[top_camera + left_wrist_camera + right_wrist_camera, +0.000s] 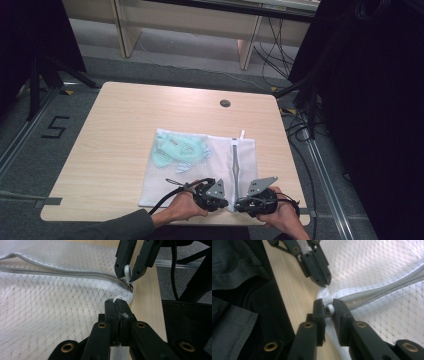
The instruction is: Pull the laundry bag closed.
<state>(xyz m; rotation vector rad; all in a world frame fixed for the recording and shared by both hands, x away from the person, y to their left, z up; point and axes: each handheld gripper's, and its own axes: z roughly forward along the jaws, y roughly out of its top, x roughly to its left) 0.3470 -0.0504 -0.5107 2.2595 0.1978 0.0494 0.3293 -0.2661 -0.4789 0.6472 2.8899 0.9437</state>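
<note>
A white mesh laundry bag (200, 172) lies on the wooden table (115, 130), with a pale green garment (175, 149) inside it. Its grey zipper (236, 160) runs from the far edge to the near corner. My left gripper (226, 204) is shut on the bag's mesh at that near corner (116, 301). My right gripper (239, 204) is shut on the silver zipper pull (329, 310), right beside the left one. In the left gripper view the pull (127, 272) stands between the right gripper's jaws, at the end of the zipper (62, 272). The zipper (382, 290) looks closed near the pull.
Both grippers sit at the table's near edge (175, 220), with the person's hands and dark sleeves behind them. A round grommet hole (225, 103) is at the far middle of the table. Cables and dark stands (305, 100) crowd the floor at right.
</note>
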